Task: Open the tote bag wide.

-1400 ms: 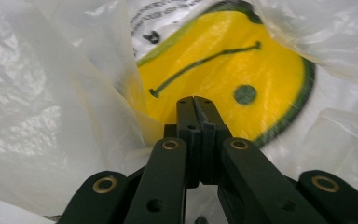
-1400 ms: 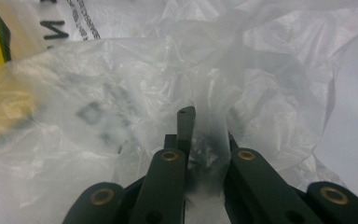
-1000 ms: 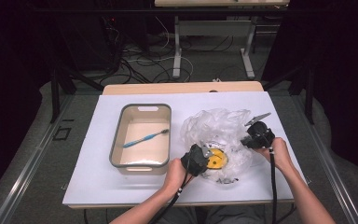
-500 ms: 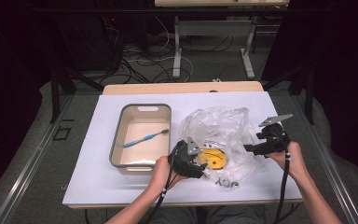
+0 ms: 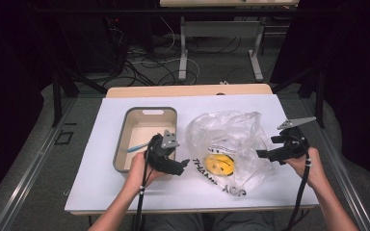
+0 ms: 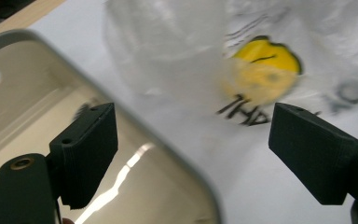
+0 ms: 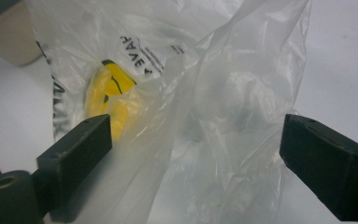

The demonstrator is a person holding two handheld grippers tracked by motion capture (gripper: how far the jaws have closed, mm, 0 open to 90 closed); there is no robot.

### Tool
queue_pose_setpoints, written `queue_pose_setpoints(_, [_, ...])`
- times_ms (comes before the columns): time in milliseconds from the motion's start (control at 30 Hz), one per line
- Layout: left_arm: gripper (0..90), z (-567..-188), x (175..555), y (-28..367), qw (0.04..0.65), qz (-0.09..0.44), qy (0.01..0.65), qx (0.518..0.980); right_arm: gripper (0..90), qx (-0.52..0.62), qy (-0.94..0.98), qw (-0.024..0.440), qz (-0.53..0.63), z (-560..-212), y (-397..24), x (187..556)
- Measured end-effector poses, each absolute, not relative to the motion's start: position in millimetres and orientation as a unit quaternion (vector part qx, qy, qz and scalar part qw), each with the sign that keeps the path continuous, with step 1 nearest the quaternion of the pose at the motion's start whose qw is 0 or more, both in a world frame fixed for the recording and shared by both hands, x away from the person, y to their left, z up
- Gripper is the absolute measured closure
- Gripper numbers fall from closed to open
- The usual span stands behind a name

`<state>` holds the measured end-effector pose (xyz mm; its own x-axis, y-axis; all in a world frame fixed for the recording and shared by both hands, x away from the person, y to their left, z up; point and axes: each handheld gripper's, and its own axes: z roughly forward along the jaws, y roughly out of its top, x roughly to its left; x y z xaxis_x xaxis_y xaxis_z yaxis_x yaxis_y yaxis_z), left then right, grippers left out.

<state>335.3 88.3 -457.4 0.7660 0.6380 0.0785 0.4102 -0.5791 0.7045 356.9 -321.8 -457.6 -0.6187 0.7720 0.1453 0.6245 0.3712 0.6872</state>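
A clear plastic bag (image 5: 231, 139) with a yellow smiley face (image 5: 220, 164) lies crumpled on the white table (image 5: 101, 187). My left gripper (image 5: 182, 165) hovers at the bag's left edge, over the near right corner of a beige tray (image 5: 121, 144). Its jaws have just been opening and stand open with nothing between them (image 6: 193, 121). My right gripper (image 5: 262, 155) hangs at the bag's right edge, pointing left. Its jaws have also just been opening. They stand open (image 7: 196, 126) with loose bag film (image 7: 223, 93) in front of them, and the pads are clear of it.
The tray holds a blue-handled item (image 5: 137, 147) on its floor. In the left gripper view the tray's rim (image 6: 135, 116) curves under the left jaw. A wooden strip (image 5: 188, 90) runs along the table's far edge. Cables lie on the floor beyond it.
Both grippers were shut on the bag near the smiley face. They have opened, let go and lifted away, the left toward the tray, the right toward the table's right side.
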Motion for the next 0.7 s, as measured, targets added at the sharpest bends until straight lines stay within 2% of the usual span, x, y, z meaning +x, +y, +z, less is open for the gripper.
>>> queue_pose_setpoints(133, [15.3, -459.2, 348.2, 108.0, 0.336, 0.170, 0.317, 0.871, 4.5, 0.420, 0.817, 0.100, 0.383, -450.1, -325.1, 355.1])
queue_pose_setpoints(300, [14.9, -459.9, 362.0, 125.8, 0.334, 0.179, 0.343, 0.860, 4.4, 0.415, 0.818, 0.116, 0.381, -442.5, -326.4, 353.9])
queue_pose_setpoints(700, [14.8, -460.9, 365.0, 124.1, 0.328, 0.180, 0.347, 0.860, 2.7, 0.408, 0.822, 0.144, 0.370, -439.2, -299.0, 375.1])
